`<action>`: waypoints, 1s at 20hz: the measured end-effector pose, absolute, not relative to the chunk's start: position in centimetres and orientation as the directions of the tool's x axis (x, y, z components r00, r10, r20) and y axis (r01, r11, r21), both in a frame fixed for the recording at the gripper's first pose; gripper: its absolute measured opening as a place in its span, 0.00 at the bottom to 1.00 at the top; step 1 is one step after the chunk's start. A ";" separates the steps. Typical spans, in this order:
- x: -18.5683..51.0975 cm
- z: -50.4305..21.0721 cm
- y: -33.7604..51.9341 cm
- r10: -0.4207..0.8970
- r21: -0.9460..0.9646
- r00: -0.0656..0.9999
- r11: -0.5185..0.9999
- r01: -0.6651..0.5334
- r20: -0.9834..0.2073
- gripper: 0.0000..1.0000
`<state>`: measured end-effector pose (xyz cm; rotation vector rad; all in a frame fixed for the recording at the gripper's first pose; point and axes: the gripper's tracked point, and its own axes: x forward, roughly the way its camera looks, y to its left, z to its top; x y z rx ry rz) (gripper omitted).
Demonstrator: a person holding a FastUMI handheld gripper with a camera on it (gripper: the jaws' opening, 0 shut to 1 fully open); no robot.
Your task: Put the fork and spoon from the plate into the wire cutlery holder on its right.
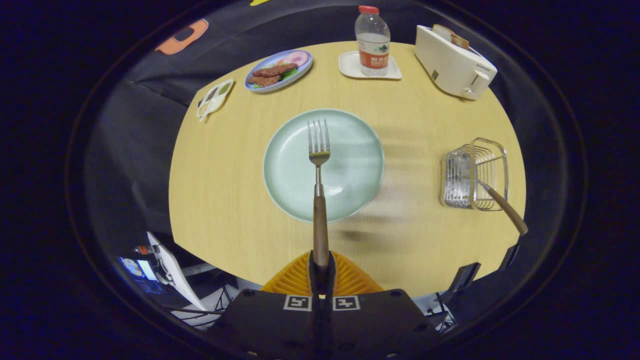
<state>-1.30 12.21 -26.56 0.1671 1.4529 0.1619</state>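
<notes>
1. Nearest the lens, the gripper (320,267) is seen closed down to a narrow slot, both fingers pressed on the wooden handle end of the fork (319,190). The fork is held straight ahead along the fingers, tines pointing away, over the pale green plate (295,185); whether it touches the plate cannot be told. The hand holding the gripper is hidden.
2. Far left on the wooden table (225,200), a small sectioned dish (215,98) with dabs of condiment is noted at the table's edge.
3. Just beside it, farther back, a blue-rimmed plate (278,70) is seen carrying brown patties, a pink slice and some green leaf.
4. At the table's middle, beyond the fingers, the pale green plate is bare apart from the fork above it.
5. Behind it, a clear water bottle (372,42) with a red cap is stood upright on a small white square tray (350,70).
6. Right of the bottle, a white toaster (454,62) is noted with bread in its slot.
7. Right of the green plate, well apart from it, the wire cutlery holder (475,175) stands upright. The spoon (502,205) is already lodged in it, its wooden handle leaning out over the rim toward the near right; its bowl is hidden among the wires.
</notes>
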 end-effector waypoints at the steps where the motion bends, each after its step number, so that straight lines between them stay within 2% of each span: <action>1: -1.2 -25.7 11.0 0.210 0.211 0.118 0.978 -0.004 -0.971 0.01; 11: -0.9 -21.1 -2.9 0.133 0.152 0.140 0.979 0.138 -0.981 0.00; 20: -2.7 -22.5 -6.7 0.158 0.162 0.032 0.967 0.196 -0.987 0.01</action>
